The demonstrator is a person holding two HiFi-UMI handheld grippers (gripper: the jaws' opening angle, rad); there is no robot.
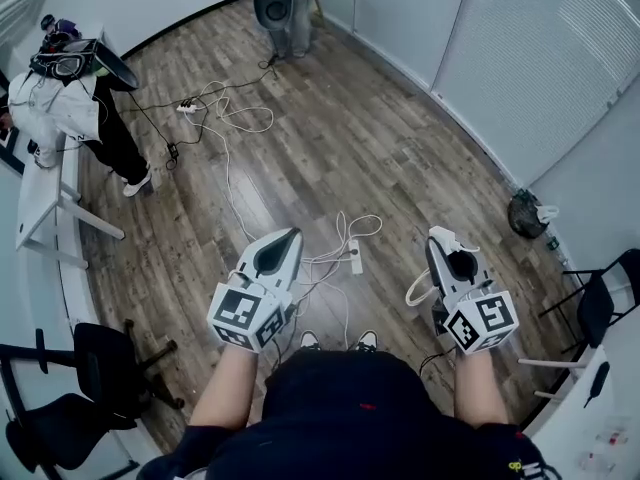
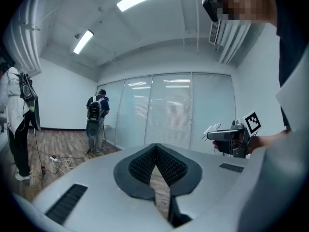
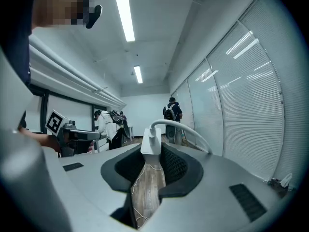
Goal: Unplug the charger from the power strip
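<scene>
Wooden floor [image 1: 380, 158] is running across a wide room, with glass walls [image 1: 520, 58] closing its right side and a white tabletop [image 1: 40, 183] standing along the left. White cables [image 1: 235, 118] are trailing over the planks. The power strip [image 1: 355, 259] is lying on the floor just ahead of the wearer's shoes, between the two grippers in the head view. One person [image 1: 75, 98] is standing by the tabletop and another [image 1: 285, 8] at the far end. Black chairs [image 1: 90, 378] are sitting at the near edges, leaving the middle of the floor open. The left gripper [image 1: 287, 238] is hanging above the floor with its jaws pressed together at the tips and nothing between them. The right gripper [image 1: 440, 240] is clenching the white charger [image 3: 151, 140] between its pads. The charger is standing upright, its cord [image 3: 188, 129] arching away to the right. It is hanging well apart from the power strip, out of its sockets.
</scene>
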